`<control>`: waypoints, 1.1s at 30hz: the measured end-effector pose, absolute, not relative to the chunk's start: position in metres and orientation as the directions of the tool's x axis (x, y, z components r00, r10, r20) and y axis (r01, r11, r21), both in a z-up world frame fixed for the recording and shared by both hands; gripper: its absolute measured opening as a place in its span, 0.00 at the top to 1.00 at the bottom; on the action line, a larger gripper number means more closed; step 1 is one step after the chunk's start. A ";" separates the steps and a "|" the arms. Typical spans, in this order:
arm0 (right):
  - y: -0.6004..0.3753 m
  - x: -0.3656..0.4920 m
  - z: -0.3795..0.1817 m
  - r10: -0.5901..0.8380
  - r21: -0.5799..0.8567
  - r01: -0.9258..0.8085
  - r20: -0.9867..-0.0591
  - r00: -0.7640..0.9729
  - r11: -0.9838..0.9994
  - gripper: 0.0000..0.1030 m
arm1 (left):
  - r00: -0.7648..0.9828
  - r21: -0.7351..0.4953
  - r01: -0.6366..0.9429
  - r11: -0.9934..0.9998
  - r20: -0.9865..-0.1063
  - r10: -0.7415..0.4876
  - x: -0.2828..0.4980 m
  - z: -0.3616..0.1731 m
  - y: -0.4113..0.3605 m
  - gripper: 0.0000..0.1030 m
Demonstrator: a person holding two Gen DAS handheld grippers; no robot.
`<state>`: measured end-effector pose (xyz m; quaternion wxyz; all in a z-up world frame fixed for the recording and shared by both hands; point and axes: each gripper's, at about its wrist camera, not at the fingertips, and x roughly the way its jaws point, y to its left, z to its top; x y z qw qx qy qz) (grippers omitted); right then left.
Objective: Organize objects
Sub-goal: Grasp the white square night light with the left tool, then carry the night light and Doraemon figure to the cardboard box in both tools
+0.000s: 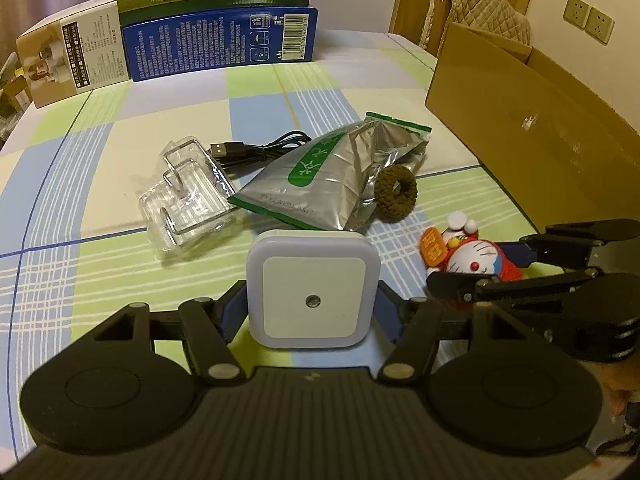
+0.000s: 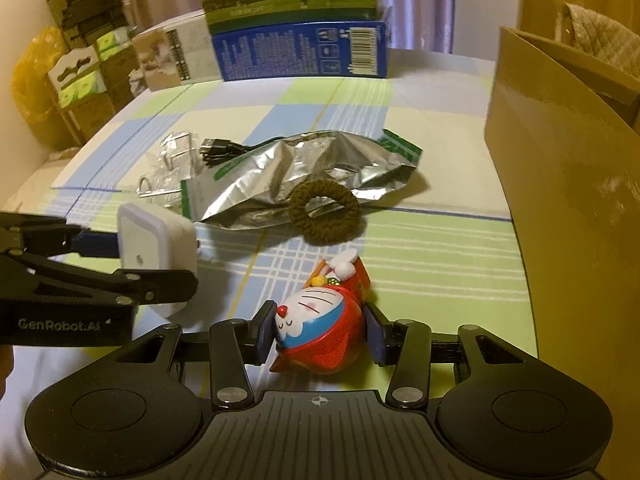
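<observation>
White square plug-in night light (image 1: 313, 289) sits clamped in the left claw (image 1: 312, 308), held just above the checked-cloth worktop (image 1: 100, 248). Red-and-blue cartoon cat figurine (image 2: 316, 330) lies on its side between the right claw (image 2: 320, 332) pads, gripped. Beyond: crumpled silver foil pouch (image 1: 320, 176), brown knitted hair tie (image 2: 325, 216), black USB cable (image 1: 256, 152), clear plastic packet (image 1: 188, 200). Cardboard box (image 1: 532, 120) at right.

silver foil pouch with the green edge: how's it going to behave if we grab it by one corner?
The foil pouch looks crumpled and mostly flat, so it is probably light and floppy and would sag from a corner grip. Its glossy film may slip between jaws. The brown hair tie rests against it and may get dragged along.
</observation>
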<state>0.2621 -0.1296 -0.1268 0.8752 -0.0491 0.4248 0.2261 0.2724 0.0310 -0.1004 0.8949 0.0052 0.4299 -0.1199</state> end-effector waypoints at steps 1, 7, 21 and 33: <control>-0.129 0.261 -0.126 0.360 0.105 -0.445 -0.763 0.538 0.889 0.59 | 0.601 -0.098 0.223 0.970 -0.769 -0.216 0.272 -0.100 0.031 0.41; -0.130 0.257 -0.120 0.352 0.078 -0.455 -0.752 0.557 0.887 0.59 | 0.603 -0.105 0.214 0.971 -0.768 -0.216 0.271 -0.097 0.034 0.41; -0.161 0.222 -0.089 0.356 0.098 -0.417 -0.712 0.605 0.904 0.59 | 0.642 -0.119 0.145 0.982 -0.744 -0.185 0.228 -0.067 0.025 0.41; -0.191 0.150 -0.031 0.377 0.105 -0.415 -0.653 0.657 0.904 0.59 | 0.684 -0.154 0.104 0.983 -0.706 -0.183 0.155 -0.012 -0.002 0.41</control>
